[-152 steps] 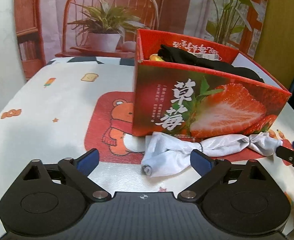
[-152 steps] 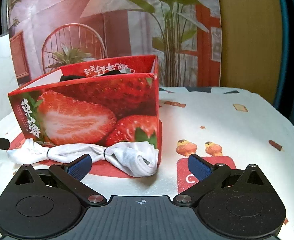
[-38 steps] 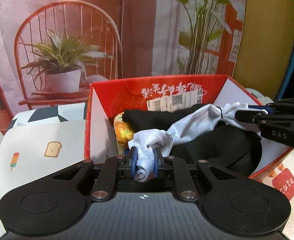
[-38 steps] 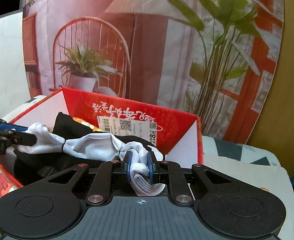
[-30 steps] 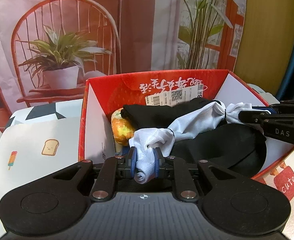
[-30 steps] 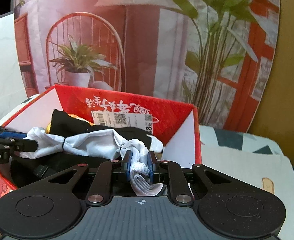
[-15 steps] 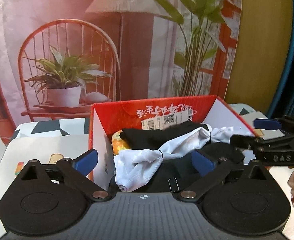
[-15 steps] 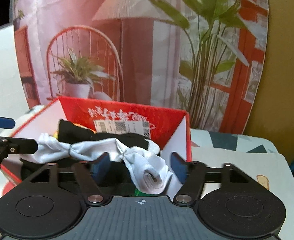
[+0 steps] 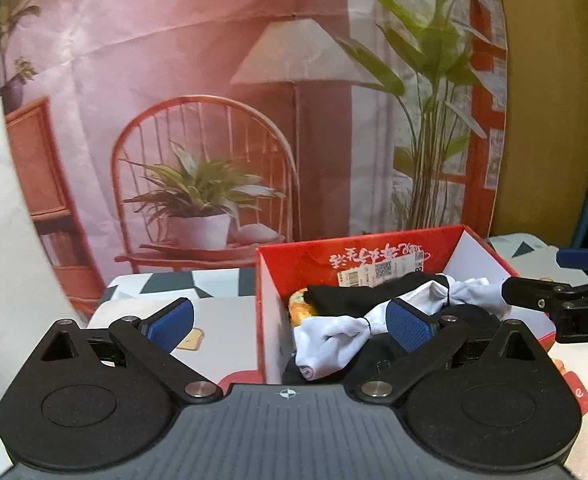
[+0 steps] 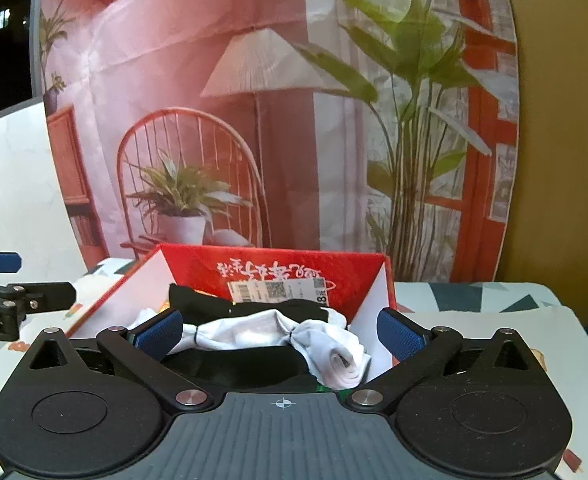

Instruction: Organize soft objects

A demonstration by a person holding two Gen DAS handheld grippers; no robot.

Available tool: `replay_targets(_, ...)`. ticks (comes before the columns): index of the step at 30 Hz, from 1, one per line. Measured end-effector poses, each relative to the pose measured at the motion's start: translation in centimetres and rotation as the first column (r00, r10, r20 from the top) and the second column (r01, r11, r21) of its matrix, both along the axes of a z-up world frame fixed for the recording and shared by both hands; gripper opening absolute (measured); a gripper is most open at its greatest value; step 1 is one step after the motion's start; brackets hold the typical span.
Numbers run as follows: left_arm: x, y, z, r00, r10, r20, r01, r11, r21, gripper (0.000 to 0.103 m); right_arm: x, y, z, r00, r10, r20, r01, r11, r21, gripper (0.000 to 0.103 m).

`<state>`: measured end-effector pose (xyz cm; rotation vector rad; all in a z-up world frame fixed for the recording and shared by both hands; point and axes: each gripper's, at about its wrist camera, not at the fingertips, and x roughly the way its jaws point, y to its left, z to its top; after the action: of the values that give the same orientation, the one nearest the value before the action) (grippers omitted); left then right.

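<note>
Left wrist view: left gripper [image 9: 290, 322] jaws apart and empty, right gripper [image 10: 280, 336] jaws opening, nothing pinched; white tied cloth [image 9: 334, 334] lies in red box [image 9: 268, 300], lower centre-right of frame, atop black fabric [image 9: 346, 294].

left gripper [image 9: 290, 322]: jaws wide, empty | cloth [image 9: 334, 340]: white, banded, inside box [image 9: 270, 304] on black fabric [image 9: 342, 296] | right gripper [image 9: 550, 280]: right edge, jaws opening, empty

Red box [image 9: 374, 254], white cloth [image 10: 254, 330] over black fabric [image 10: 222, 302], blue tool pads [image 9: 408, 326]
</note>
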<state>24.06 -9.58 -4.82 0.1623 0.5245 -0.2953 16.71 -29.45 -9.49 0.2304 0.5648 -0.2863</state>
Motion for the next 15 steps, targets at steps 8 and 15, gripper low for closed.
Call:
replay_targets(8,-3.5,2.1,2.7,0.999,0.044,0.03,-0.044,0.999,-0.024,0.103,-2.5,1.3,2.6,0.999,-0.039,0.014,0.038,0.999,0.032,0.103)
replay_targets(15,-8.7,3.9,5.0,0.996,0.032,0.082,-0.03,0.999,-0.027,0.103,-6.0,3.4,6.2,0.997,-0.073,0.034,0.073,0.997,0.008,0.103)
